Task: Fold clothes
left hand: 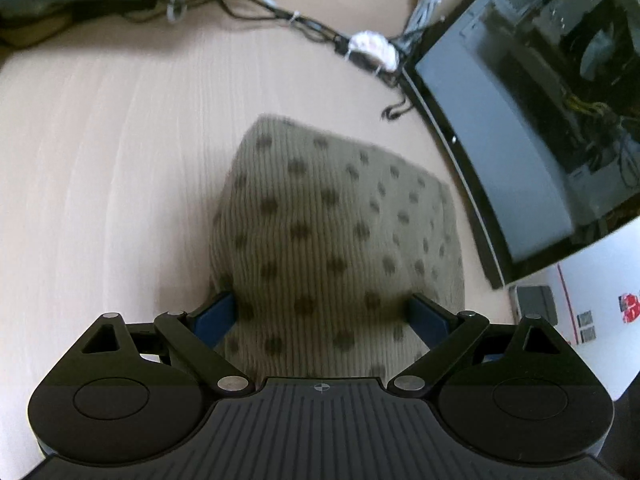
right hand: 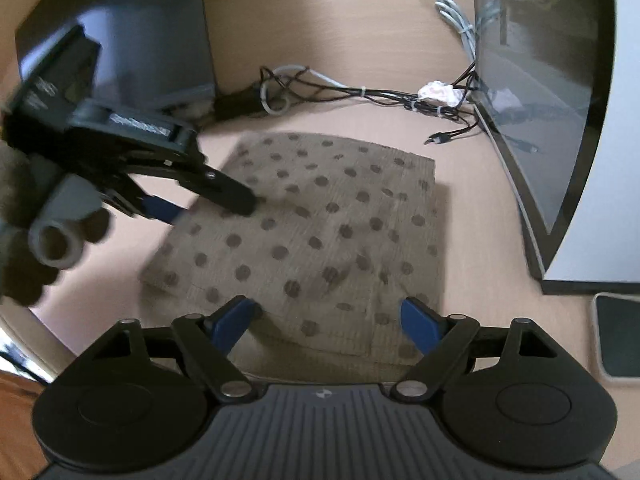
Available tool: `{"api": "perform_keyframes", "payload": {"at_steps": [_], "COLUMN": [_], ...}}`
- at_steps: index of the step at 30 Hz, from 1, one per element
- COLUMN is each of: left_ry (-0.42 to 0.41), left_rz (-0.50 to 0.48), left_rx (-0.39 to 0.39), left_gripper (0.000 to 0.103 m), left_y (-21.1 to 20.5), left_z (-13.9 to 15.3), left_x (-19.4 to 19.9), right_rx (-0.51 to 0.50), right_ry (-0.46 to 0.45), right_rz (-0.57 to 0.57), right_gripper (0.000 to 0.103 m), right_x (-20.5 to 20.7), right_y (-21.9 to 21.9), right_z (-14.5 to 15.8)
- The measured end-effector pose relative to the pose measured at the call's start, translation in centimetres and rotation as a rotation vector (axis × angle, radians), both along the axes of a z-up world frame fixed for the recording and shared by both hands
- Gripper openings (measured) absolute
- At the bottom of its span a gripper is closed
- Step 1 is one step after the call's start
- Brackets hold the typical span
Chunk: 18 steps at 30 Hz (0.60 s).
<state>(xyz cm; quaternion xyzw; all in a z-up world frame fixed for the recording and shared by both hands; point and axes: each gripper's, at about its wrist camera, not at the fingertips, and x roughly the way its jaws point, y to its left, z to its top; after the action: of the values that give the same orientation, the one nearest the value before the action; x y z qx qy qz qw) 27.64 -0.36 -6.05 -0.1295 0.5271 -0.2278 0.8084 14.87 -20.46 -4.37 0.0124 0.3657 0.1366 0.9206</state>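
Note:
A folded olive cloth with dark spots (right hand: 332, 220) lies flat on the pale wooden table (right hand: 340, 40). My right gripper (right hand: 328, 316) stands open over the cloth's near edge, blue pads wide apart, nothing pinched. My left gripper (right hand: 208, 204), held by a gloved hand (right hand: 24, 220), reaches in from the left. One of its fingers lies over the cloth's left edge and the other sits beside it. In the left wrist view the cloth (left hand: 332, 220) fills the space between the left gripper's (left hand: 322, 312) widely spread fingers; I cannot tell if the pads press on it.
A glass-sided computer case (left hand: 520, 120) stands close to the cloth's right side. Tangled cables (right hand: 360, 92) and a white wad (right hand: 438, 92) lie behind the cloth. A dark box (right hand: 120, 40) sits at the back left. A flat dark device (right hand: 620, 332) lies on the right.

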Motion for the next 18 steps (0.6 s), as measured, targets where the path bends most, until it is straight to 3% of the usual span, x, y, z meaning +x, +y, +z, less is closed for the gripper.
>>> {"api": "perform_keyframes", "payload": {"at_steps": [2, 4, 8, 11, 16, 17, 18], "left_ry": [0.011, 0.004, -0.013, -0.023, -0.011, -0.01, -0.009], "left_rz": [0.004, 0.029, 0.124, 0.184, 0.24, 0.255, 0.27], "left_rx": [-0.016, -0.04, -0.05, -0.047, -0.062, -0.066, -0.07], "left_gripper": [0.096, 0.096, 0.096, 0.096, 0.096, 0.096, 0.096], "left_y": [0.4, 1.7, 5.2, 7.2, 9.4, 9.8, 10.3], "left_z": [0.0, 0.3, 0.6, 0.8, 0.7, 0.6, 0.6], "left_x": [-0.8, -2.0, -3.8, -4.5, -6.1, -6.3, -6.4], "right_rx": [-0.045, -0.107, -0.222, -0.28, -0.534, -0.586, -0.596], "right_ry": [-0.025, -0.098, -0.205, -0.235, -0.346, -0.362, -0.375], "right_rz": [0.007, 0.086, 0.34, 0.492, 0.649, 0.666, 0.668], "right_gripper": [0.083, 0.082, 0.071, 0.065, 0.064, 0.06, 0.048], "right_x": [-0.2, -1.0, -2.0, -2.2, -2.0, -1.7, -1.5], "right_y": [0.3, 1.4, 5.4, 8.5, 12.8, 13.4, 13.4], "right_z": [0.2, 1.4, 2.7, 2.3, -0.5, -1.2, -0.9]}}
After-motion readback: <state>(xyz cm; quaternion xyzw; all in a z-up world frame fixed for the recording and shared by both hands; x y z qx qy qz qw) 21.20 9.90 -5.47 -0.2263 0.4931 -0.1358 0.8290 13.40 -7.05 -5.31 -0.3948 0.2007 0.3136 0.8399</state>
